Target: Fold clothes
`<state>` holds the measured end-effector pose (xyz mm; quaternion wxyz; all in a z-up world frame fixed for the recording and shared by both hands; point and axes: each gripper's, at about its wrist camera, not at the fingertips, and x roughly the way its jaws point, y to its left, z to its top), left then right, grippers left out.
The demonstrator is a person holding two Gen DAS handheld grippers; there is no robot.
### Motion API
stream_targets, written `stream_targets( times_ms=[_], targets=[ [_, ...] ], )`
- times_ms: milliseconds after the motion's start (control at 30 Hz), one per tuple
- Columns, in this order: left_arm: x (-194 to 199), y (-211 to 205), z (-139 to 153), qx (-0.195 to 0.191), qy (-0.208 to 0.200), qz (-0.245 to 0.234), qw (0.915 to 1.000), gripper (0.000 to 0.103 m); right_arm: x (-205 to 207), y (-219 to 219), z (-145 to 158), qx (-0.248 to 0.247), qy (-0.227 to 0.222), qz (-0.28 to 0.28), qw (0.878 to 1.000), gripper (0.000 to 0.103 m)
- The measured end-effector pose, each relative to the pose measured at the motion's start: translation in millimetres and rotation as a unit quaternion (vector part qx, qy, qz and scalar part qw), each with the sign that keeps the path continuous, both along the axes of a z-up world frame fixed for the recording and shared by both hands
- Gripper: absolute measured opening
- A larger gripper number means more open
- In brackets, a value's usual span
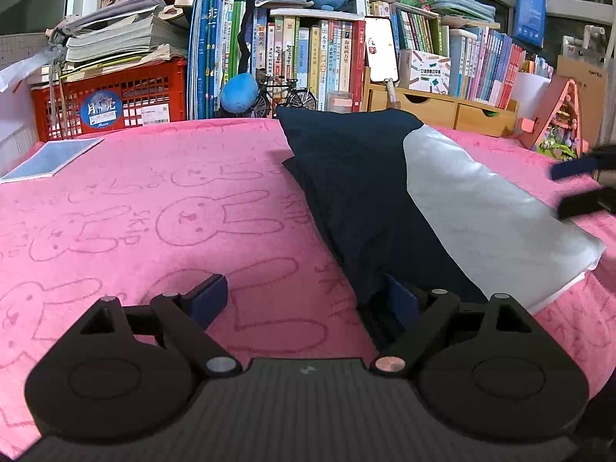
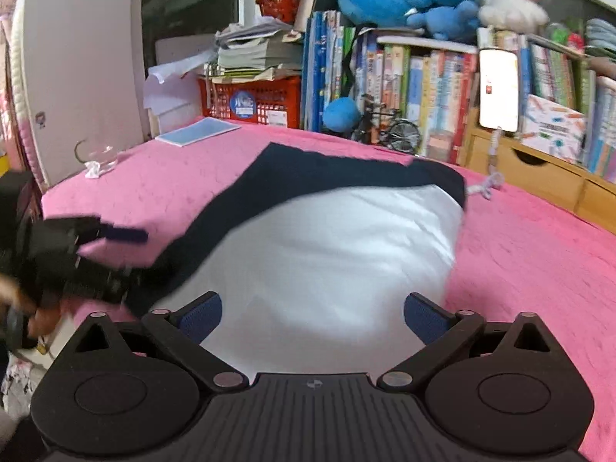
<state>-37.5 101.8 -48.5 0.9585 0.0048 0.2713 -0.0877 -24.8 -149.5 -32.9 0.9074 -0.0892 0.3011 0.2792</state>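
I am holding my left gripper [image 1: 304, 300] with its jaws spread wide and nothing clamped between them; its right finger [image 1: 402, 300] is sitting right at the near edge of the garment [image 1: 358, 192], though I cannot tell whether it is touching the cloth. My right gripper [image 2: 312, 315] is also gaping wide and gripping nothing, hovering over the pale part of the garment. The garment is lying just ahead of both tools on the pink blanket [image 1: 154, 208], folded into a long shape, with a dark navy part on the left and a smooth white part on the right, lightly creased. Beyond it, books [image 1: 308, 57] are lining the far side.
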Motion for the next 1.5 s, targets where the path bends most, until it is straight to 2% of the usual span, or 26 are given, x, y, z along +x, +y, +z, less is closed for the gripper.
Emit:
stream_targets(
  times_ms=[100, 233, 300, 400, 500, 567, 633, 700, 833, 933, 1000, 1100, 1200, 1300, 1433, 1500],
  targets=[
    [-2.4, 0.1, -2.9, -0.002, -0.009, -0.002, 1.0000, 0.090, 30.9, 39.0, 2.9, -0.024, -0.007, 0.003, 1.000, 0.094],
    [-7.4, -1.7, -7.7, -0.002, -0.029, 0.000, 0.9996, 0.090, 83.1, 86.1, -4.7, -0.044, 0.024, 0.009, 0.999, 0.084],
    [-8.5, -1.3, -8.3, -0.003, -0.034, -0.002, 0.9994, 0.090, 111.8, 103.6, -11.2, -0.049, 0.044, 0.014, 0.998, 0.084],
    [-9.8, -0.6, -9.1, -0.005, -0.040, -0.006, 0.9992, 0.090, 140.3, 126.8, -20.0, -0.073, 0.052, 0.029, 0.996, 0.084],
    [-11.6, -0.1, -9.9, -0.008, -0.045, -0.011, 0.9989, 0.090, 157.7, 147.6, -30.2, -0.113, 0.047, 0.050, 0.991, 0.086],
    [-12.4, -0.2, -10.1, -0.010, -0.049, -0.013, 0.9987, 0.089, 165.4, 158.8, -41.8, -0.142, 0.034, 0.065, 0.987, 0.097],
    [-13.2, 0.3, -10.7, -0.011, -0.051, -0.014, 0.9985, 0.089, 174.2, 162.1, -49.2, -0.132, 0.033, 0.068, 0.988, 0.103],
    [-13.5, 0.7, -10.9, -0.012, -0.052, -0.014, 0.9985, 0.089, 186.4, 158.7, -53.8, -0.106, 0.046, 0.064, 0.991, 0.103],
    [-13.8, 1.1, -11.0, -0.010, -0.051, -0.014, 0.9985, 0.089, 192.8, 155.8, -53.2, -0.094, 0.046, 0.058, 0.993, 0.103],
    [-14.6, 1.3, -11.3, -0.008, -0.051, -0.016, 0.9986, 0.089, 179.9, 149.1, -43.6, -0.094, 0.035, 0.036, 0.994, 0.103],
    [-15.0, 1.5, -11.5, -0.007, -0.050, -0.015, 0.9986, 0.089, 163.9, 132.8, -30.4, -0.070, 0.033, 0.034, 0.996, 0.103],
    [-15.5, 1.4, -11.2, -0.007, -0.050, -0.011, 0.9987, 0.090, 131.7, 94.1, -8.1, -0.026, 0.025, 0.040, 0.999, 0.103],
    [-18.8, 2.2, -10.0, -0.005, -0.049, 0.002, 0.9988, 0.093, 88.3, 46.3, 6.2, -0.012, -0.002, 0.023, 1.000, 0.103],
    [-26.5, 8.5, -6.1, -0.009, -0.042, 0.021, 0.9989, 0.095, 44.5, 4.3, 2.7, -0.024, -0.028, 0.000, 0.999, 0.103],
    [-39.1, 13.7, -2.8, 0.050, -0.027, 0.086, 0.9946, 0.095, -8.5, -39.4, -20.7, -0.060, -0.037, -0.035, 0.997, 0.103],
    [-49.0, 17.6, 3.2, 0.055, -0.035, 0.092, 0.9936, 0.094, -24.8, -54.3, -31.1, -0.059, -0.030, -0.050, 0.997, 0.103]
  ],
)
